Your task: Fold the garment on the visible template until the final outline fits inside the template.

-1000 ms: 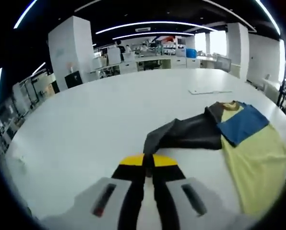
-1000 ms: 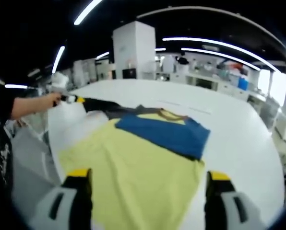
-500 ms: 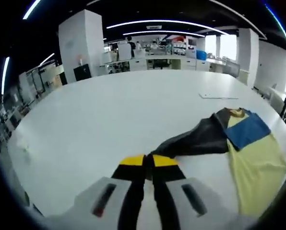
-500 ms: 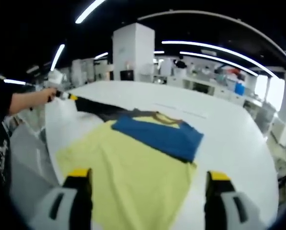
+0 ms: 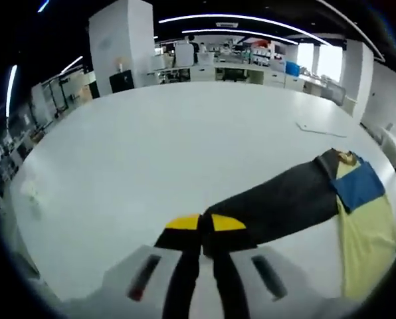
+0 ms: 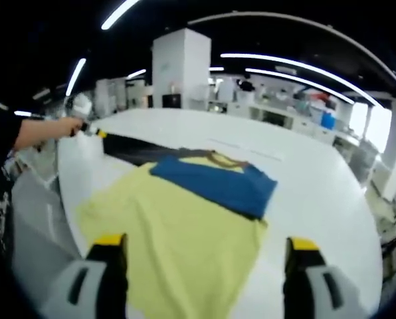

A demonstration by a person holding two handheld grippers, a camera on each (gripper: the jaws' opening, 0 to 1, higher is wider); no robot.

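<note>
A garment lies on the white table [image 5: 151,146]: pale yellow body [image 6: 178,232], blue sleeve [image 6: 214,183] folded across the chest, and a dark grey sleeve [image 5: 278,203] pulled out straight. My left gripper [image 5: 203,226] is shut on the end of that dark sleeve, and the right gripper view has it at the far left as the left gripper [image 6: 92,131] in a person's hand. My right gripper [image 6: 204,256] hangs open above the yellow hem, with nothing between its yellow-tipped fingers [image 6: 108,242]. The yellow body [image 5: 371,239] and blue sleeve [image 5: 364,186] lie at the right of the left gripper view.
A thin flat white sheet [image 5: 321,129] lies on the table beyond the garment. The table edge [image 6: 58,199] runs close along the garment's left side. Desks, shelves and a white pillar [image 6: 178,70] stand in the room behind.
The left gripper has pulled the dark sleeve outward, away from the body, so it now lies stretched long and straight. The right gripper stays open over the hem.
</note>
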